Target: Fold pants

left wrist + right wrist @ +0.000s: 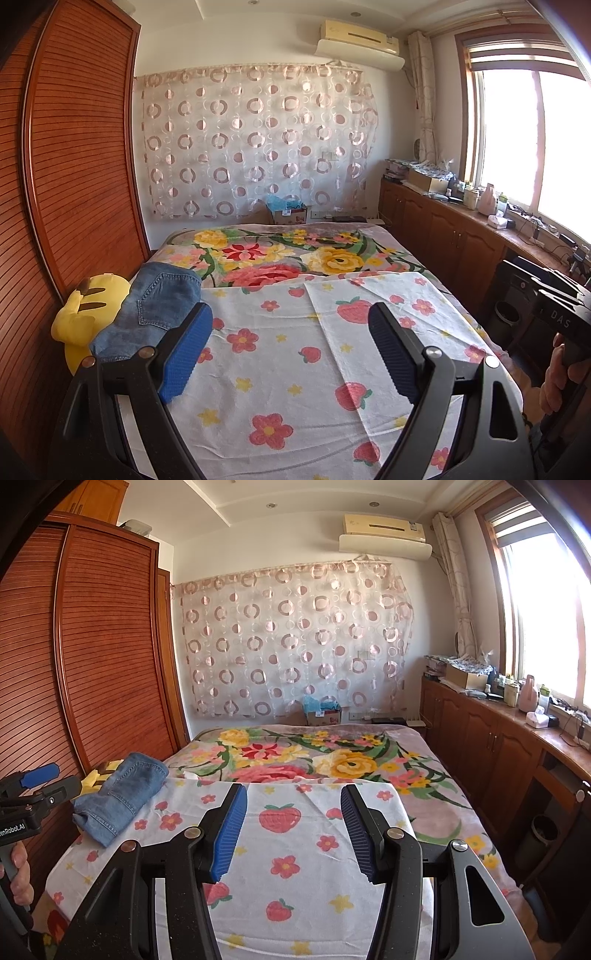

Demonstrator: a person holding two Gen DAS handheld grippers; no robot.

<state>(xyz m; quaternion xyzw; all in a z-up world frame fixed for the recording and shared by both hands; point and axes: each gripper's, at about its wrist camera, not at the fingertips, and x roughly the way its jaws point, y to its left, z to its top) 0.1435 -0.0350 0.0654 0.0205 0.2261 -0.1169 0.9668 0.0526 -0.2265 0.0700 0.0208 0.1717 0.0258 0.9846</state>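
Blue denim pants (159, 306) (118, 794) lie folded in a compact bundle at the left edge of the bed, partly on a yellow plush toy (88, 306) (94, 775). My left gripper (291, 310) hovers open over the strawberry-print sheet (295, 350), its left finger just in front of the pants without touching them. My right gripper (293, 790) is open too, over the middle of that sheet (303, 849), well to the right of the pants. Neither gripper has anything between its blue pads.
A floral blanket (277, 258) covers the far half of the bed. A slatted wooden wardrobe (74, 147) stands close on the left. Low cabinets (443, 229) with cluttered tops run under the window on the right, with a dark bin (506, 314) beside them. A hand (554, 380) (18, 871) grips each tool's handle.
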